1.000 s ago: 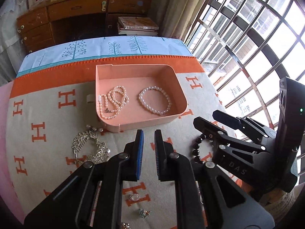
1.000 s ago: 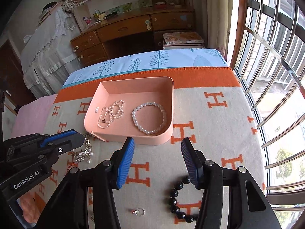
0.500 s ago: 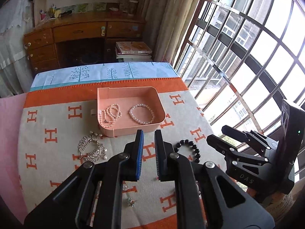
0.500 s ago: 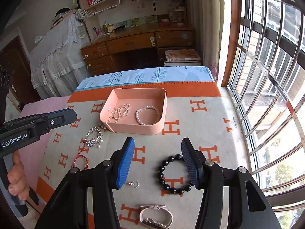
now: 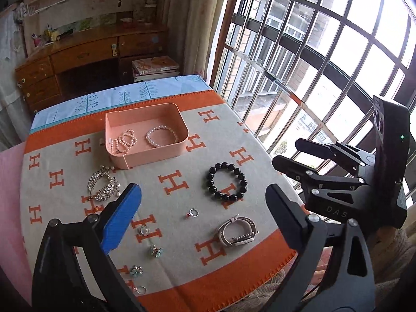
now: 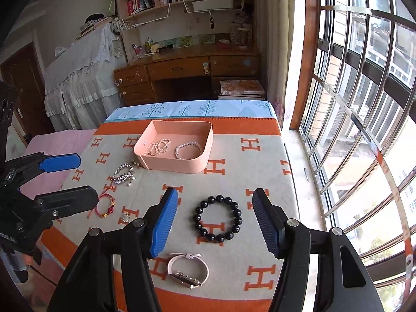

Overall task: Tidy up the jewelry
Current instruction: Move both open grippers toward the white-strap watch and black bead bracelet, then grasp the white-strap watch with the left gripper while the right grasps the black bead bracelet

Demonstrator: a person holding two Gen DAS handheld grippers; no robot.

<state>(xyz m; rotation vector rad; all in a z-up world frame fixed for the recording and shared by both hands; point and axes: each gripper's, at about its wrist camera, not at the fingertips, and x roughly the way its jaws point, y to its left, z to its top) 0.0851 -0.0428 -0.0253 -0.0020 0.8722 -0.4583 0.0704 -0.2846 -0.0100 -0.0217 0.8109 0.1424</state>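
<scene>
A pink tray (image 5: 156, 153) (image 6: 179, 165) on the blanket holds a pearl necklace (image 5: 123, 141) and a pearl bracelet (image 5: 161, 136). A black bead bracelet (image 5: 226, 181) (image 6: 217, 218), a watch (image 5: 238, 231) (image 6: 188, 270), a silver brooch (image 5: 102, 184) (image 6: 124, 173), a red cord bracelet (image 6: 105, 205), rings (image 5: 193, 212) and small earrings (image 5: 156, 251) lie loose in front. My left gripper (image 5: 202, 221) is open and empty, high over the near items. My right gripper (image 6: 215, 223) is open and empty above the black bracelet.
The table wears an orange and beige H-patterned blanket (image 5: 182, 179). A barred window (image 6: 364, 104) runs along the right. A wooden desk (image 6: 182, 70) and stacked books (image 6: 241, 88) stand beyond the far edge.
Both grippers pulled back and rose, so more of the table shows. My left gripper went from shut to wide open. The jewelry stayed put.
</scene>
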